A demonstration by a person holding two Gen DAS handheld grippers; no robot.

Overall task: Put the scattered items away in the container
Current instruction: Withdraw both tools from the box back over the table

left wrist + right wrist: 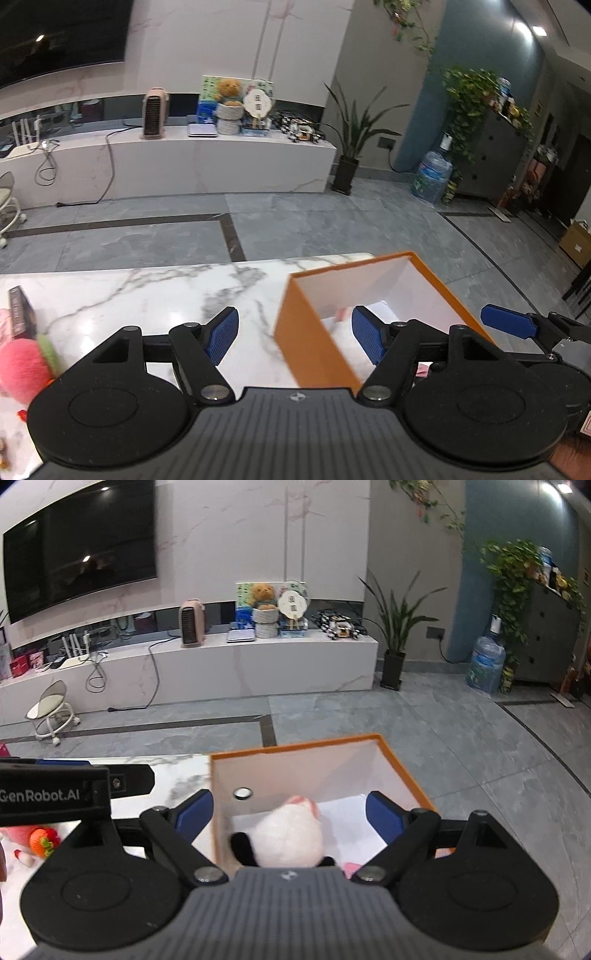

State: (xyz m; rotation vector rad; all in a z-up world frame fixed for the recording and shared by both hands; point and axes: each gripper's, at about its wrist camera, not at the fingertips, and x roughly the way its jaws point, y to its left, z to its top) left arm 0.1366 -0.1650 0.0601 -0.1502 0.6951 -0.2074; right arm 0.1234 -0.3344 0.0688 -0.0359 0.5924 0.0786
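Both jaws are spread wide, nothing held: left gripper [294, 334] over the orange box [314, 347] wall, right gripper [290, 821] above a white plush [288, 834] inside. Pink toy [20, 369] is left on the bench [147, 295].

Orange box [406, 771] with white inside, white-and-pink plush [288, 834], grey-veined white marble table [147, 295].
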